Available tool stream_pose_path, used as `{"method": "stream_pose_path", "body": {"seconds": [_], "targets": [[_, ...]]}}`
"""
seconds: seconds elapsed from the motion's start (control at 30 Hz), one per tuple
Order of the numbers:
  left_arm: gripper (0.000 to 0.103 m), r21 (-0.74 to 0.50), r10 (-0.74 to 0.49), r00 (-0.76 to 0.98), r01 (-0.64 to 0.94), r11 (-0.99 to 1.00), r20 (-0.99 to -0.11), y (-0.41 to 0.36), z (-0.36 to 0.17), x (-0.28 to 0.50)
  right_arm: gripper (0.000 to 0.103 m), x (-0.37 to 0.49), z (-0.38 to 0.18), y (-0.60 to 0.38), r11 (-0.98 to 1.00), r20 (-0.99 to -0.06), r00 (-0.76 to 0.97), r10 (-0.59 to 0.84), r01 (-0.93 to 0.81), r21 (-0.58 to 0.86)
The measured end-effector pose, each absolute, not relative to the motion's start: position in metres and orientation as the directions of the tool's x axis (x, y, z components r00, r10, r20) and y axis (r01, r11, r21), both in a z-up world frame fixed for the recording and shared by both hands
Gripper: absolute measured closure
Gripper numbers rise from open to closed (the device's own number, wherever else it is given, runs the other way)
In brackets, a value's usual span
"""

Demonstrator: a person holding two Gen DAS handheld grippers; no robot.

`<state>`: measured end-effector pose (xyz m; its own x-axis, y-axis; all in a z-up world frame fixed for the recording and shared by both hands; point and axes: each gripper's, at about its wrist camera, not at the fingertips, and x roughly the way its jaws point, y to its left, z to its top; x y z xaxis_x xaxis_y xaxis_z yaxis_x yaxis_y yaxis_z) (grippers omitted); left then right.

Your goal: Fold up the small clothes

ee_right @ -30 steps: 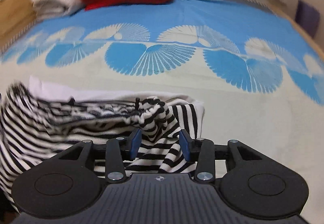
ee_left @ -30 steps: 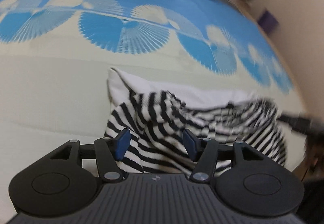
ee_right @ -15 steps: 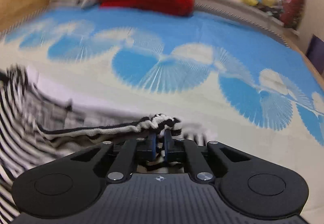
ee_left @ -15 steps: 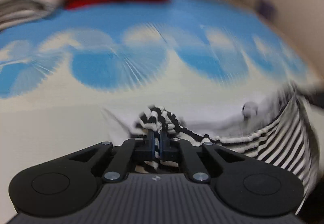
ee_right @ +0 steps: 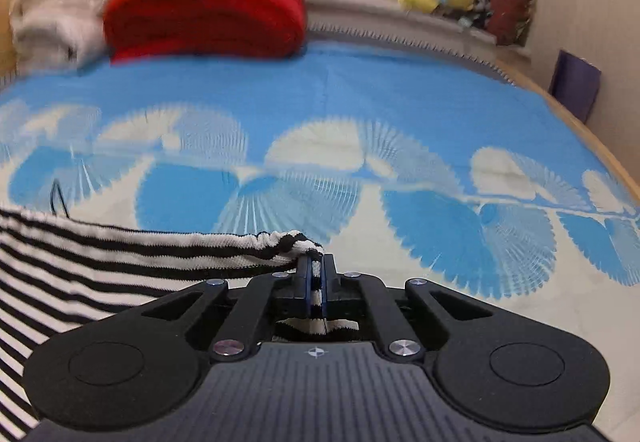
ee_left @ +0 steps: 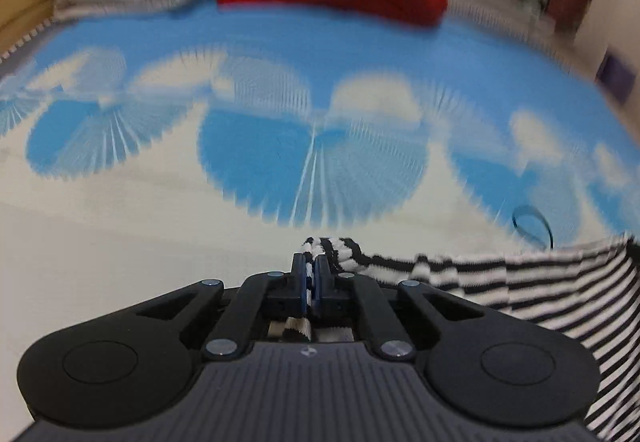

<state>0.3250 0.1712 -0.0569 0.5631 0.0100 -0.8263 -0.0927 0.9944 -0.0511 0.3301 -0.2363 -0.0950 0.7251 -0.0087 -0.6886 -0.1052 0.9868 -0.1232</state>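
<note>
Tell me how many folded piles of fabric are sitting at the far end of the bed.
2 that I can make out: a red pile near the middle of the far edge, and a cream pile touching its left side. Blur may hide others behind them.

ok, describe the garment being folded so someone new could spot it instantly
Start from the bed cover, blue with pale fan shapes. At its near, cream edge hangs the striped garment, a small black-and-white knit stretched between the left claw and right claw, each shut on a bunched edge. The far folded red knit and cream pile are plain; it alone is striped.
</note>
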Motion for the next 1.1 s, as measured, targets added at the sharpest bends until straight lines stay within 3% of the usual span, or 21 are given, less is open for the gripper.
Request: {"method": "stream_pose_path", "body": {"seconds": [0.1, 0.13, 0.17, 0.2, 0.27, 0.37, 0.5, 0.63, 0.77, 0.93, 1.1], "targets": [[0.095, -0.057, -0.012, 0.478, -0.081, 0.995, -0.878, 0.17, -0.08, 0.33, 0.098, 0.341, -0.136, -0.225, 0.97, -0.82, 0.571, -0.038, -0.177, -0.168], [0.091, -0.061, -0.016, 0.483, -0.078, 0.995, -0.875, 0.17, -0.079, 0.329, 0.097, 0.339, -0.141, -0.221, 0.962, -0.818, 0.573, -0.058, -0.187, -0.2], [0.08, -0.072, -0.024, 0.479, -0.081, 0.994, -0.877, 0.171, -0.076, 0.328, 0.096, 0.338, -0.14, -0.218, 0.953, -0.808, 0.585, -0.072, -0.2, -0.23], [0.061, -0.09, -0.038, 0.473, -0.088, 0.992, -0.88, 0.174, -0.072, 0.326, 0.091, 0.337, -0.137, -0.216, 0.95, -0.806, 0.586, -0.079, -0.201, -0.239], [0.048, -0.135, -0.066, 0.487, -0.107, 0.985, -0.871, 0.181, -0.058, 0.319, 0.082, 0.335, -0.124, -0.224, 0.971, -0.803, 0.593, -0.06, -0.151, -0.185], [0.045, -0.208, -0.115, 0.553, -0.108, 0.972, -0.825, 0.198, -0.021, 0.297, 0.069, 0.32, -0.089, -0.258, 0.999, -0.775, 0.632, -0.003, -0.037, -0.034], [0.044, -0.288, -0.181, 0.559, -0.11, 0.951, -0.809, 0.221, 0.016, 0.255, 0.063, 0.283, -0.047, -0.306, 0.993, -0.762, 0.645, 0.051, 0.051, 0.11], [0.044, -0.328, -0.231, 0.512, -0.106, 0.939, -0.828, 0.244, 0.014, 0.202, 0.056, 0.232, -0.042, -0.343, 0.969, -0.8, 0.578, 0.162, 0.061, 0.24], [0.046, -0.399, -0.281, 0.404, -0.245, 0.883, -0.87, 0.267, -0.029, 0.172, 0.055, 0.184, -0.072, -0.356, 0.963, -0.849, 0.496, 0.183, 0.083, 0.256], [0.046, -0.363, -0.282, 0.311, -0.246, 0.898, -0.908, 0.269, -0.054, 0.172, 0.056, 0.17, -0.088, -0.365, 0.959, -0.882, 0.435, 0.182, 0.121, 0.258], [0.047, -0.362, -0.304, 0.271, -0.197, 0.911, -0.913, 0.26, -0.061, 0.175, 0.056, 0.167, -0.1, -0.349, 0.974, -0.908, 0.374, 0.19, 0.042, 0.221]]}}
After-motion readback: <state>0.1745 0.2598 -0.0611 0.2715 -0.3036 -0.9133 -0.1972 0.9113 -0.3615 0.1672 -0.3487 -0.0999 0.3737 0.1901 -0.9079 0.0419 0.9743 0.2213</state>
